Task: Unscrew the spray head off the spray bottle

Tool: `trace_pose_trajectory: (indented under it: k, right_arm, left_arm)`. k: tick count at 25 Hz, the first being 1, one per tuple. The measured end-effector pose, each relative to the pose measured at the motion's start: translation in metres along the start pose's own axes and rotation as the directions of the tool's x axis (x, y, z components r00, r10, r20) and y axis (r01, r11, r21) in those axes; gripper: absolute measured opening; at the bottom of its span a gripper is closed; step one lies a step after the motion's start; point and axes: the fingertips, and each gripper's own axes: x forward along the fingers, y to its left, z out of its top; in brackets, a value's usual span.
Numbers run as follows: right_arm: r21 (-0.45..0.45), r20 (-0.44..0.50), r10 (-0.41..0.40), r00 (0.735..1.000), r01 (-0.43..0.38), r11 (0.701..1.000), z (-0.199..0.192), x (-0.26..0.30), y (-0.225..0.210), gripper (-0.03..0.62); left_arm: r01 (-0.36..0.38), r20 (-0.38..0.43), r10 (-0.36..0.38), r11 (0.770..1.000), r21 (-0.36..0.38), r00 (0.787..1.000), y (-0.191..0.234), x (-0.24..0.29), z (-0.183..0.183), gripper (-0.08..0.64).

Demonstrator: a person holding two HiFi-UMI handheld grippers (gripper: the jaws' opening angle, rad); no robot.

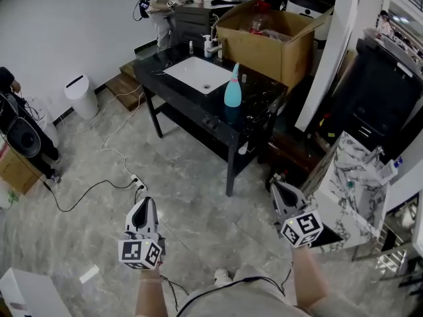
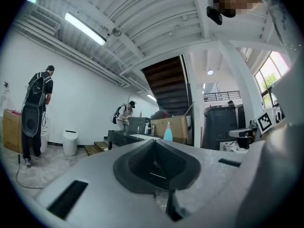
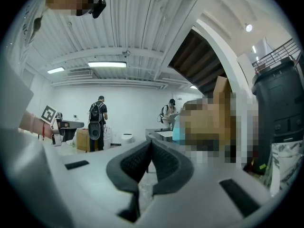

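A light blue spray bottle (image 1: 232,88) with a narrow pointed top stands upright on the black sink table (image 1: 198,114), right of the white basin (image 1: 197,74). In the left gripper view the spray bottle (image 2: 167,131) shows small and far off. My left gripper (image 1: 145,209) and right gripper (image 1: 277,191) hover over the floor well short of the table, both shut and empty. The left gripper's tips (image 2: 153,141) and the right gripper's tips (image 3: 150,143) meet with nothing between them.
An open cardboard box (image 1: 269,39) sits on the table's far end. A cable and power strip (image 1: 135,183) lie on the floor. A white bin (image 1: 81,96) stands left; a marbled slab (image 1: 351,177) leans at right. A person (image 1: 162,5) stands behind the table, another person (image 1: 20,127) at far left.
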Motion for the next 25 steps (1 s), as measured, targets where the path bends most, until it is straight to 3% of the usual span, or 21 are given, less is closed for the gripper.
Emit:
trace_pose_trajectory:
  k: [12,25]
  right_arm:
    - [0.005,-0.001,0.011,1.000,-0.011,1.000,-0.005,0.066,-0.046,0.005]
    - [-0.009,-0.001,0.064,0.998,-0.064,0.998,0.007,0.204,-0.124,0.005]
  left_arm:
    - [0.055,-0.023,-0.055,0.998,-0.025,0.998,-0.006,0.077,-0.017,0.006]
    - [0.121,-0.041,-0.121,0.993,-0.016,0.992,-0.005,0.245,-0.016,0.006]
